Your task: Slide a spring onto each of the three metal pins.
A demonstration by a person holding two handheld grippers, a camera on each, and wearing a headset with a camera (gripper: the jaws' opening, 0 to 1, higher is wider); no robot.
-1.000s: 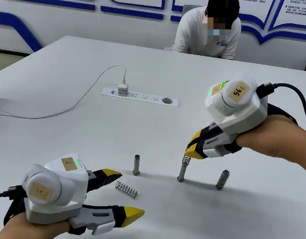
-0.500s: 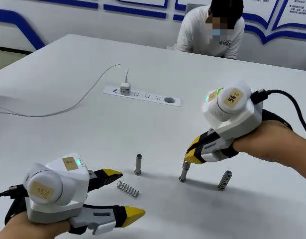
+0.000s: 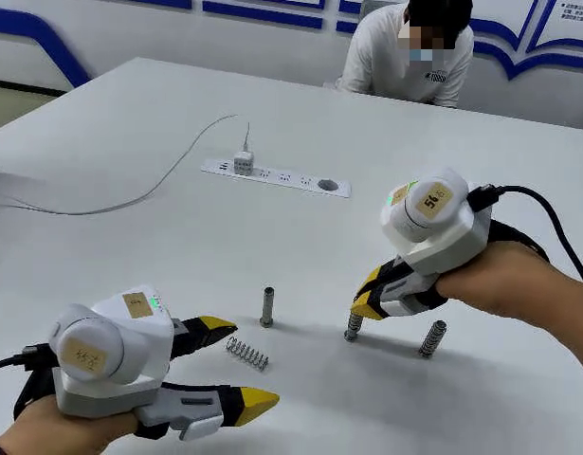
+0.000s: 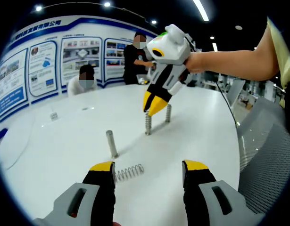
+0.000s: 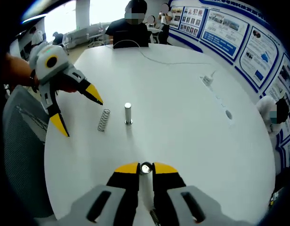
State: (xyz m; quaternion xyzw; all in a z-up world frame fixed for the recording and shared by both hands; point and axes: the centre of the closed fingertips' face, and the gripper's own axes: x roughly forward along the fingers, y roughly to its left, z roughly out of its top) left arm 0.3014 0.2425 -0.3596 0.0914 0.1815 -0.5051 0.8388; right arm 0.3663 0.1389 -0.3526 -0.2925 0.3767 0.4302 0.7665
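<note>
The right gripper (image 3: 363, 308), jaws pressed together apparently around the second spring (image 3: 355, 323) on the middle pin (image 5: 145, 168), is seating it; next, the spread left gripper (image 4: 149, 166) must pinch the loose spring (image 3: 246, 353) lying near the bare pin (image 3: 267, 306).

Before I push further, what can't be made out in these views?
- Head view: the right gripper covers the top of the middle pin, so the upper end of its spring is hidden.
- Right gripper view: its fingers close round that pin's tip, hiding shaft and spring below.
- Head view: sockets on the power strip are too small to read.
</note>
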